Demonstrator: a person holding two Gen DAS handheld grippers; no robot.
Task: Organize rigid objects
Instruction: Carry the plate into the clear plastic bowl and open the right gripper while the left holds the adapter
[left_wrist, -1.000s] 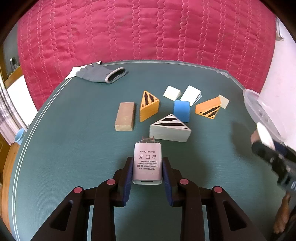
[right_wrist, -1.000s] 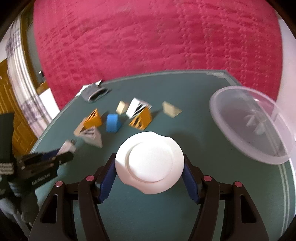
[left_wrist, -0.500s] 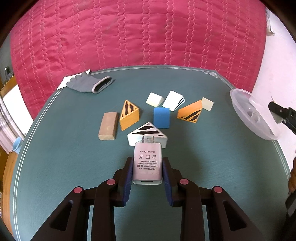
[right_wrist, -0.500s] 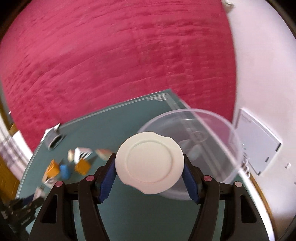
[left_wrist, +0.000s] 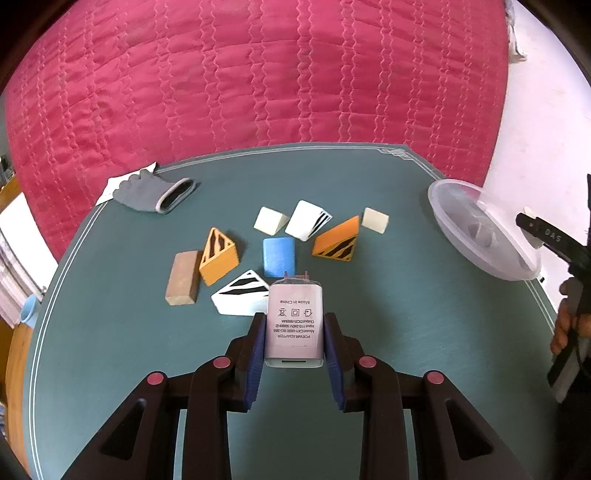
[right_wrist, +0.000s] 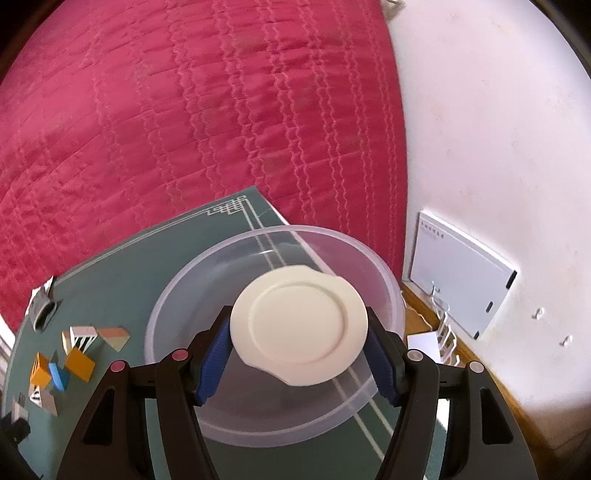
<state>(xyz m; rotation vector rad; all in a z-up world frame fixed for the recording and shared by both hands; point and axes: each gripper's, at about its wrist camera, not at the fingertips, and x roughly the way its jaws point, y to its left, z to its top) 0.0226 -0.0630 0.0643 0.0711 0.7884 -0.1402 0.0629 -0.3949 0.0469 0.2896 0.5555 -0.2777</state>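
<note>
Pads of my left hand-held gripper clamp one white power adapter above the green table. My right hand-held gripper grips one white round lid over one clear plastic bowl. Beyond, I count eight blocks: four striped wedges, two cream, one blue, one wooden.

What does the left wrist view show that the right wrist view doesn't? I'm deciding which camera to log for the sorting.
Only the left wrist view: the left gripper shut on the white power adapter, and the brown block. Only the right wrist view: the right gripper clamping the white round lid over the bowl, and a white wall panel. Both show the clear plastic bowl, blue block, grey glove and green table.
</note>
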